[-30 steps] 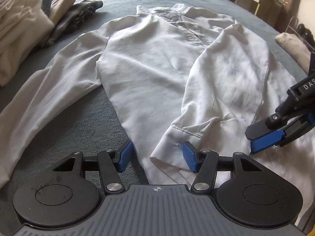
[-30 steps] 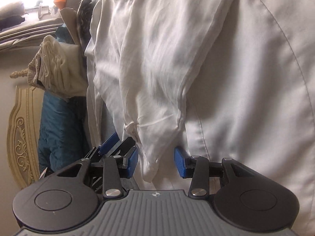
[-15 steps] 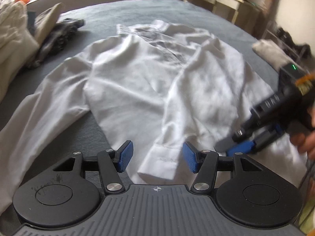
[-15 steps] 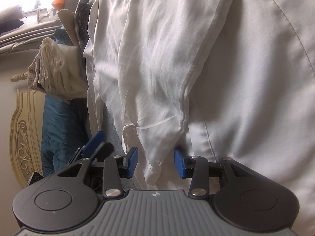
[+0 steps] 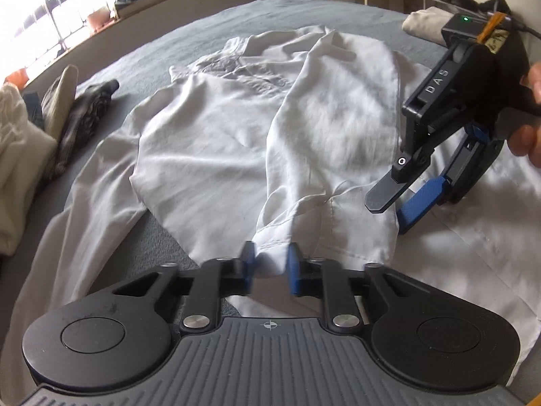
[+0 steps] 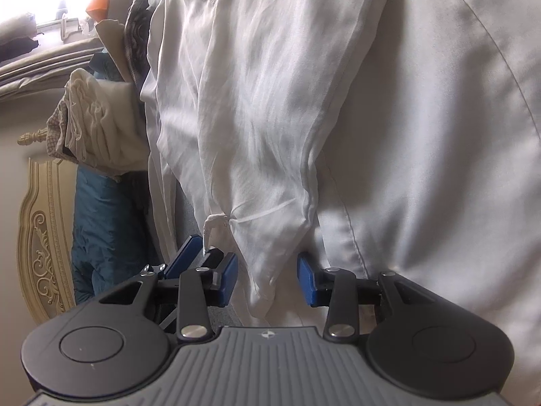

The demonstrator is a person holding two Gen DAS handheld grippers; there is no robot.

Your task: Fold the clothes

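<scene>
Item: white shirt [image 5: 216,155], lying spread front-up on a grey bed [image 5: 142,67], collar toward the far end. One sleeve [image 5: 324,128] is lying folded across the chest, its cuff [image 5: 270,253] reaching the near edge of the body; the other sleeve [image 5: 77,209] is trailing outward over the bed on the left of the left wrist view.

Item: left gripper [image 5: 269,269]. Its jaws are closing, with the cuff of the folded sleeve sitting between the blue pads [image 5: 293,270]; the cloth is bunching there and appears pinched.

Item: right gripper [image 6: 267,279], seen also from the left wrist view [image 5: 399,206], hovering just over the shirt near the folded sleeve. Its jaws are standing apart; a fold of the sleeve is hanging between the pads in its own view, and neither pad is pressing on it. A person's hand [image 5: 531,111] is holding its grip.

Item: pile of other clothes [image 5: 20,155], cream and dark pieces, sitting at the left edge of the bed, well apart from the shirt.

Item: folded beige garment [image 5: 426,23], resting at the far right of the bed.

Item: carved cream headboard [image 6: 44,237], showing at the left of the right wrist view.
</scene>
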